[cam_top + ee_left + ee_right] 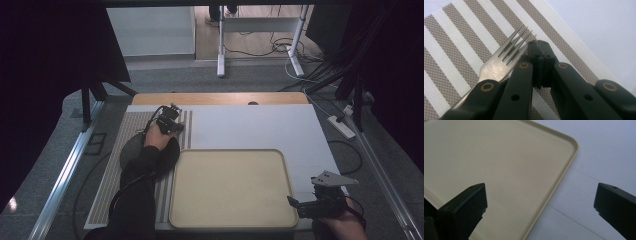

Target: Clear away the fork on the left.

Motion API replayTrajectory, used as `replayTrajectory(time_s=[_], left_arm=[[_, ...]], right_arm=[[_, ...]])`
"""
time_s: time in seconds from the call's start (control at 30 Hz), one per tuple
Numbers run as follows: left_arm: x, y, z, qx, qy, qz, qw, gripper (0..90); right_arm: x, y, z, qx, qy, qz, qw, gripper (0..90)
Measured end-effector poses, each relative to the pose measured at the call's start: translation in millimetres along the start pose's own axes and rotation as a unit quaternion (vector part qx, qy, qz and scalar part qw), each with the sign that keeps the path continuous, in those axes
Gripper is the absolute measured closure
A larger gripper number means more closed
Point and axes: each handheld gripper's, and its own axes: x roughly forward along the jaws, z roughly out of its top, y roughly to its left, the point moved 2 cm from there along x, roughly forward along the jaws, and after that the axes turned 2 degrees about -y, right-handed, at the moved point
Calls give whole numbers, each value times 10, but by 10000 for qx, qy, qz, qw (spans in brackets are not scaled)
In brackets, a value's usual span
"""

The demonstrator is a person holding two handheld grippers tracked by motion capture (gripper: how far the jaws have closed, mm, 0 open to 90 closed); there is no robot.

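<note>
The left claw (pixel 539 45) was pressed together over the brown-and-white striped woven placemat (pixel 454 50) near the table's left edge, its tips touching the tines of a silver metal fork (pixel 499 65) lying there. The right claw (pixel 540 202) stood spread over the right rim of the beige rectangular plastic tray (pixel 499 157) at the table's near edge.

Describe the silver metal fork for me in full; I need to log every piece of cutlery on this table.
The silver metal fork has four slim, straight tines and a broad neck of brushed, slightly dulled steel. It lies over the brown-and-white striped woven placemat, tines pointing away from the camera. Its handle runs down under the black jaws of the left gripper, which are closed together beside the tines. Whether they pinch the fork cannot be told.
</note>
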Motion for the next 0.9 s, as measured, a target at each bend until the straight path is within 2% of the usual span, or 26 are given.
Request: replayTrajectory(time_s=[0.23, 0.33, 0.43, 0.47, 0.57, 0.67, 0.7, 0.73, 0.77, 0.8, 0.83, 0.9], left_arm=[[33, 83, 58, -130, -41, 98, 9999, 890], [21, 115, 44, -216, -90, -51, 9997, 864], [-11, 129, 25, -225, -123, -165, 9995, 753], [-61, 159, 7, -278, -213, -220, 9991, 701], [-122, 202, -8, -315, -306, -243, 9987, 536], [-223, 274, -26, -248, -411, -167, 9987, 364], [-239, 291, -30, -261, -427, -199, 9985, 364], [-275, 342, -40, -266, -400, -213, 9986, 244], [-288, 362, -45, -273, -359, -165, 9988, 179], [-288, 362, -45, -273, -359, -165, 9988, 120], [-298, 394, -51, -255, -281, -81, 9992, 120], [-307, 443, -57, -322, -215, -98, 9992, 5]], right_arm=[[3, -2, -1, -2, 17, 1, 10000, 0], [4, -2, -1, -6, 23, -4, 10000, 0], [5, -3, -1, -3, 30, -2, 10000, 0], [5, -3, -1, -2, 27, -1, 10000, 0], [6, -2, 0, -3, 35, -2, 10000, 0], [7, 7, 0, -26, 33, -2, 10000, 0], [7, 7, 0, -26, 33, -2, 10000, 0], [8, 7, 0, -27, 38, -2, 10000, 0], [9, 6, 0, -26, 38, -1, 10000, 0], [8, 6, 0, -25, 37, 0, 10000, 0], [8, 6, 0, -25, 37, 0, 10000, 0], [9, 5, 0, -20, 37, 0, 10000, 0]])
